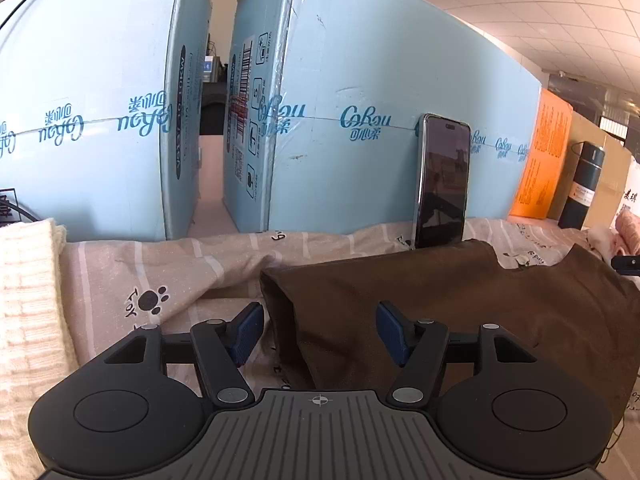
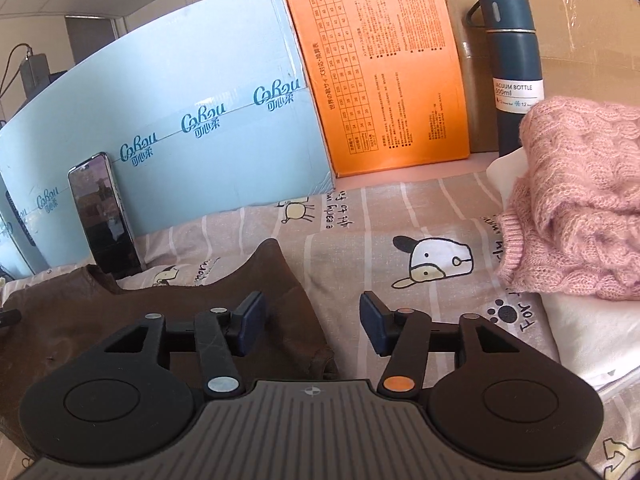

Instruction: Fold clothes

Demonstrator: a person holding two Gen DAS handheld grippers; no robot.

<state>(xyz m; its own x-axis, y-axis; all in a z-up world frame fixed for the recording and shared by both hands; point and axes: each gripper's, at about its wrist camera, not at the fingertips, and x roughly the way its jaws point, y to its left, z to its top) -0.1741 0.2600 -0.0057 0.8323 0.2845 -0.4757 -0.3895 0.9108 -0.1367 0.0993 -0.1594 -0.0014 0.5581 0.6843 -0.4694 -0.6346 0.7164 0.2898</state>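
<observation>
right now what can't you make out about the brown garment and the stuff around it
- Brown fabric garment: near part hidden by the left gripper body, left wrist view.
- Dark blue vacuum bottle: base hidden behind the pink knitted sweater, right wrist view.
- Cream knitted garment: cut off by left edge, left wrist view.

Soft cloth on a bed, backed by cardboard boxes.
A matt brown garment (image 1: 460, 312) lies on a printed cotton sheet (image 2: 400, 216). Beside it are a fuzzy pink cable-knit sweater (image 2: 580, 208) and a ribbed cream knit (image 1: 28, 300). The phone (image 1: 442, 180) is glossy glass; the bottle (image 2: 516, 72) is matt dark blue; the pale blue boxes (image 1: 380, 80) look smooth.
</observation>
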